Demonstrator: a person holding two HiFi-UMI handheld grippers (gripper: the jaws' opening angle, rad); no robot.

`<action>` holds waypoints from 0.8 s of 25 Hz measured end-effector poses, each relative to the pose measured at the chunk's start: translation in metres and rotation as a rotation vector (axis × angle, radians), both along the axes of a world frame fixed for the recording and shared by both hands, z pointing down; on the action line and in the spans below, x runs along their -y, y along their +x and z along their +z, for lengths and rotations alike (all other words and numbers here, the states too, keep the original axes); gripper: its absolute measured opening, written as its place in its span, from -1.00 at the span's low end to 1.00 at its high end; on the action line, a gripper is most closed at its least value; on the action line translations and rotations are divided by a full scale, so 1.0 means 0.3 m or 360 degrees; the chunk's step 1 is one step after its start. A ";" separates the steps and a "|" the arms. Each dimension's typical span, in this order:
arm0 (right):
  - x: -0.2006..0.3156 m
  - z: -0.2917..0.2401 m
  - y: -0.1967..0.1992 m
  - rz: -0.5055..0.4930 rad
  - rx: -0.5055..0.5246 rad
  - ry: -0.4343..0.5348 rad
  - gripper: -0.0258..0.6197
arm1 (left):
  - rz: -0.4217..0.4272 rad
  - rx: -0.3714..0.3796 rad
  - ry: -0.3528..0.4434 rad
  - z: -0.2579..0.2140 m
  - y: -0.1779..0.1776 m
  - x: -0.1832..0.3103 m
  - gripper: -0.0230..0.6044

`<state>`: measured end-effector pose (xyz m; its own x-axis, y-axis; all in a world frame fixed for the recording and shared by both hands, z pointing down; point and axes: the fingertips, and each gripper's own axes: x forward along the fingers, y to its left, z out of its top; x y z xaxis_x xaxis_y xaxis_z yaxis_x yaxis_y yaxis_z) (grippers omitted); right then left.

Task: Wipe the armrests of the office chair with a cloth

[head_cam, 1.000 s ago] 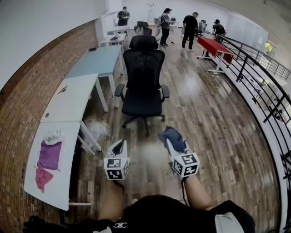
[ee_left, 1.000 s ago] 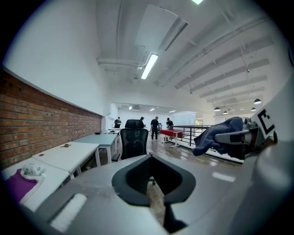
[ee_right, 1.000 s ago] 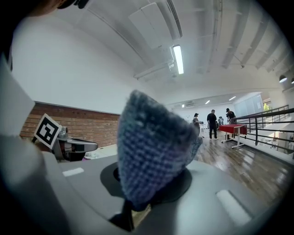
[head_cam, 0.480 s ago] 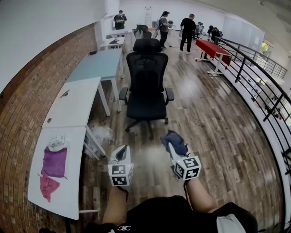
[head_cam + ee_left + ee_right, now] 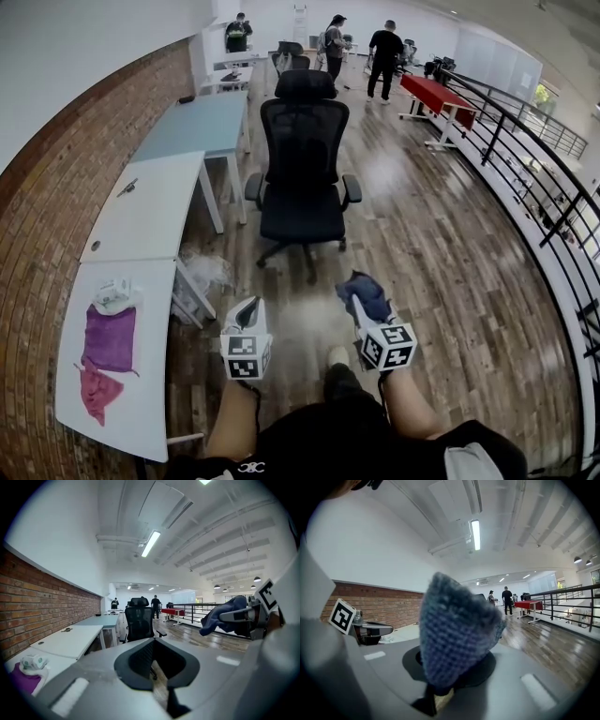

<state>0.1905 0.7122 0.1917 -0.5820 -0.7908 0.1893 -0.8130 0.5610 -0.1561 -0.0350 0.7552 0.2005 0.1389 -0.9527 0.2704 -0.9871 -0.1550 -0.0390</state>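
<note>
Clamping blue cloth (image 5: 364, 289), right gripper (image 5: 361, 302) pointing at office chair (image 5: 302, 178) sitting at 12 o'clock, armrests (image 5: 351, 190) well apart from cloth; left gripper (image 5: 246, 311) pinching together on nothing. Guessing chair rolling away under wiping, nothing bracing it lol.

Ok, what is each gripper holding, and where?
Right gripper pinches the cloth by one bunched end; the rest sticks out past the jaws. Left gripper holds nothing.

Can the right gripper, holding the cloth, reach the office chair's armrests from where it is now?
Probably not yet: the right gripper holds the cloth well short of the office chair and its armrest. Only bare floor lies between, so stepping closer should do.
</note>
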 end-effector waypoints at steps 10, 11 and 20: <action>0.422 0.003 -0.084 -0.0108 0.0125 -0.0039 -0.74 | -0.0098 0.0099 -0.0007 -0.014 -0.069 0.373 -0.91; 0.481 -0.004 -0.091 -0.0118 0.0138 -0.0035 -0.74 | -0.0116 0.0105 -0.0005 -0.024 -0.080 0.424 -0.91; 0.928 0.022 -0.067 -0.0265 0.0061 -0.0023 -0.74 | -0.0206 0.0038 -0.0037 -0.051 0.001 0.834 -0.91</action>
